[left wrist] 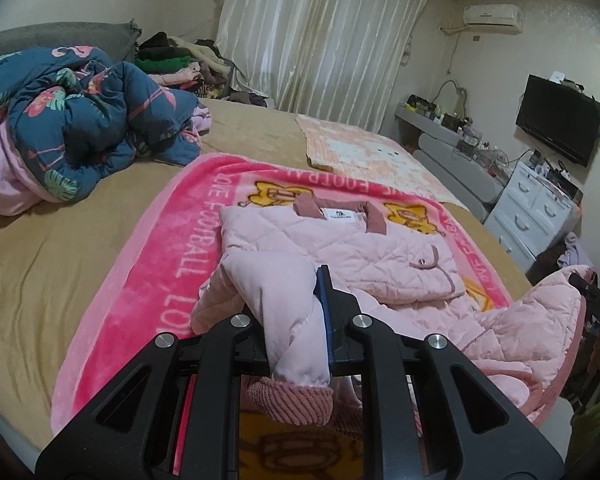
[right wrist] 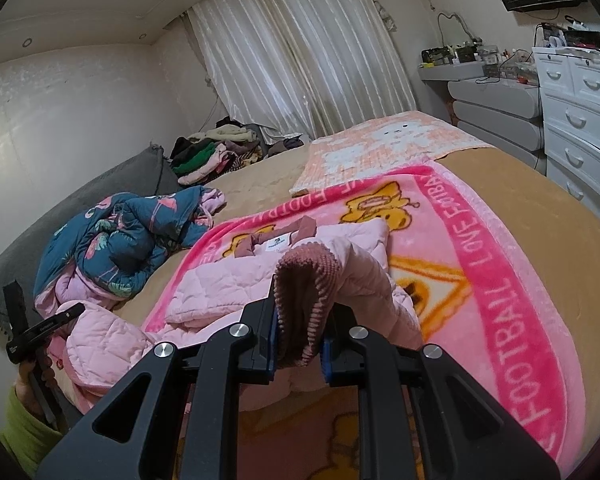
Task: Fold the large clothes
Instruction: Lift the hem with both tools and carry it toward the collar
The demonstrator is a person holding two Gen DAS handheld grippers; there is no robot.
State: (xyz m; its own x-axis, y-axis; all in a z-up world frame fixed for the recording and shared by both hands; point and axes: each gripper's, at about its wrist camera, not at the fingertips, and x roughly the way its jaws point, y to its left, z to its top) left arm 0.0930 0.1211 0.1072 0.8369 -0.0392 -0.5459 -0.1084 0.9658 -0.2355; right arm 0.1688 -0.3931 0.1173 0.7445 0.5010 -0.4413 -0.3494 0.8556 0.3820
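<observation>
Pale pink quilted jacket with ribbed dusty-rose trim (left wrist: 340,256) lies collar-far on a bright pink fleece cartoon blanket (left wrist: 152,264) spread over the tan-sheeted bed (left wrist: 40,248). Left gripper (left wrist: 300,320) is clamped on a pale pink fold of the jacket's near edge. Right gripper (right wrist: 300,336) is clamped on its ribbed hem, lifted off the blanket.

jacket (left wrist: 340,256) on blanket (left wrist: 148,264), quilt (left wrist: 80,128) left
</observation>
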